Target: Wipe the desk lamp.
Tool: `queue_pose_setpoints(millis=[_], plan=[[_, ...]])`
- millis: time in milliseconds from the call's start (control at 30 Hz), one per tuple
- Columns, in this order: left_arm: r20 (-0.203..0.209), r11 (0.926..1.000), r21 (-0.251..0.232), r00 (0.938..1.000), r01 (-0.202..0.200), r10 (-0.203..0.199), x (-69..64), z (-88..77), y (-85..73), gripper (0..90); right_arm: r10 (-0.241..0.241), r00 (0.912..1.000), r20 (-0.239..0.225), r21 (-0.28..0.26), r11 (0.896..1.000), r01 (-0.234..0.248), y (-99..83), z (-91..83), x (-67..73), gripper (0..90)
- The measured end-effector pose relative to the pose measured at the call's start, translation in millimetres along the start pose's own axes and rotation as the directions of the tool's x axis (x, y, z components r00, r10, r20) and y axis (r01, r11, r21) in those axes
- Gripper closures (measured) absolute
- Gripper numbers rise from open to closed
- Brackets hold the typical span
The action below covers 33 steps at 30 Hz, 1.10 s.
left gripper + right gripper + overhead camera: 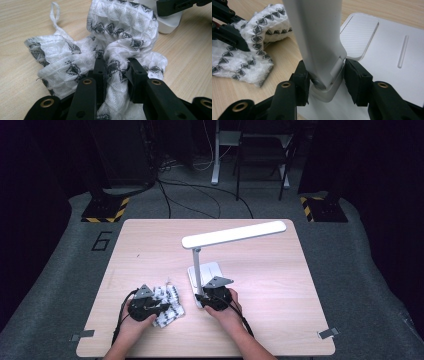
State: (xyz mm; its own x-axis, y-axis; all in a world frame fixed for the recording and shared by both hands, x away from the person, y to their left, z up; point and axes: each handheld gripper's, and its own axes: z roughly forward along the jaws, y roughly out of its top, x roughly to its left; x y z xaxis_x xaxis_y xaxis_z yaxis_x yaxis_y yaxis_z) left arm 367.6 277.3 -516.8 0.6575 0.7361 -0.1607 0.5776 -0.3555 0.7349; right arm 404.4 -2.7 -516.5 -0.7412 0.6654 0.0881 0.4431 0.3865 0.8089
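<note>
High view showed your two hands at the near edge of the table [150, 240], each with a gripper. Your left gripper [159, 309] sat on the crumpled white cloth [170, 305] with the dark diamond pattern, and in the left gripper view the jaws were pinched on a bunched fold of that cloth [115, 72], with fabric squeezed up between the pads and spilling out to both sides. The cloth lay on the wood near the front left of the table, just beside the lamp base, and its loop of string [55, 15] rested flat on the tabletop beyond it.

Your right gripper [216, 299] was at the foot of the white desk lamp [235, 234]. In the right gripper view your jaws stood on either side of the hinge [324, 85] where the stem [317, 32] meets the base [387, 57]; they sat close against that joint. I could not tell whether the pads were already pressing on it.

Farther off, the lamp's stem rose upright from its flat white base [210, 270], and the long head reached toward the far right of the table. Beyond the table lay grey floor [365, 260] with black cables [200, 195] and two yellow-and-black striped stand feet [105, 210].
</note>
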Motion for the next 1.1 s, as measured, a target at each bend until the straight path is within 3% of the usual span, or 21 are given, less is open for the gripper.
queue_pose_setpoints(millis=[133, 333, 367, 433, 633, 667, 867, 933, 1067, 1100], plan=[[-0.007, 1.0000, 0.000, 1.0000, -0.005, 0.005, -0.6, 0.4, 1.9, 71.9, -0.045, 0.9990, 0.009, -0.002, 0.999, 0.045, -0.2, -0.6, 3.4, 61.1], [-0.021, 1.0000, -0.004, 0.9998, 0.000, 0.000, -0.6, 1.9, 6.5, 72.2, -0.062, 0.9980, 0.007, 0.002, 0.998, 0.062, -3.4, -4.6, 11.6, 64.2], [-0.027, 1.0000, -0.007, 0.9996, -0.001, 0.001, -1.2, 2.6, 7.1, 72.2, -0.084, 0.9964, 0.012, -0.004, 0.996, 0.084, -3.7, -5.0, 11.4, 64.6], [-0.031, 0.9998, -0.019, 0.9995, 0.006, -0.006, -2.7, 4.7, 8.1, 72.2, -0.075, 0.9971, 0.015, -0.001, 0.997, 0.075, -5.3, -6.7, 14.5, 65.2], [0.000, 0.9998, -0.006, 0.9998, -0.018, 0.018, -9.5, 13.2, 14.8, 72.2, -0.088, 0.9960, 0.016, 0.006, 0.996, 0.088, -8.6, -11.3, 20.3, 67.3], [0.010, 0.9995, 0.000, 0.9995, -0.031, 0.031, -11.1, 15.3, 16.3, 72.2, -0.113, 0.9935, 0.014, 0.008, 0.994, 0.113, -8.8, -12.2, 20.6, 67.5], [-0.009, 0.9984, 0.007, 0.9984, -0.056, 0.056, -20.7, 26.5, 21.5, 72.1, -0.106, 0.9942, 0.017, -0.016, 0.994, 0.107, -11.9, -13.0, 25.2, 63.4], [-0.014, 0.9981, 0.006, 0.9980, -0.062, 0.062, -23.3, 27.6, 22.1, 72.0, -0.127, 0.9915, 0.026, -0.025, 0.991, 0.128, -11.5, -11.0, 25.6, 61.1], [-0.014, 0.9980, 0.009, 0.9979, -0.062, 0.063, -26.4, 28.1, 21.8, 72.1, -0.156, 0.9856, 0.066, -0.014, 0.988, 0.157, -10.3, -8.5, 28.3, 67.7], [-0.020, 0.9977, 0.011, 0.9976, -0.066, 0.066, -26.8, 28.3, 21.8, 72.2, -0.137, 0.9889, 0.059, -0.019, 0.990, 0.138, -10.1, -8.1, 27.6, 67.8]])
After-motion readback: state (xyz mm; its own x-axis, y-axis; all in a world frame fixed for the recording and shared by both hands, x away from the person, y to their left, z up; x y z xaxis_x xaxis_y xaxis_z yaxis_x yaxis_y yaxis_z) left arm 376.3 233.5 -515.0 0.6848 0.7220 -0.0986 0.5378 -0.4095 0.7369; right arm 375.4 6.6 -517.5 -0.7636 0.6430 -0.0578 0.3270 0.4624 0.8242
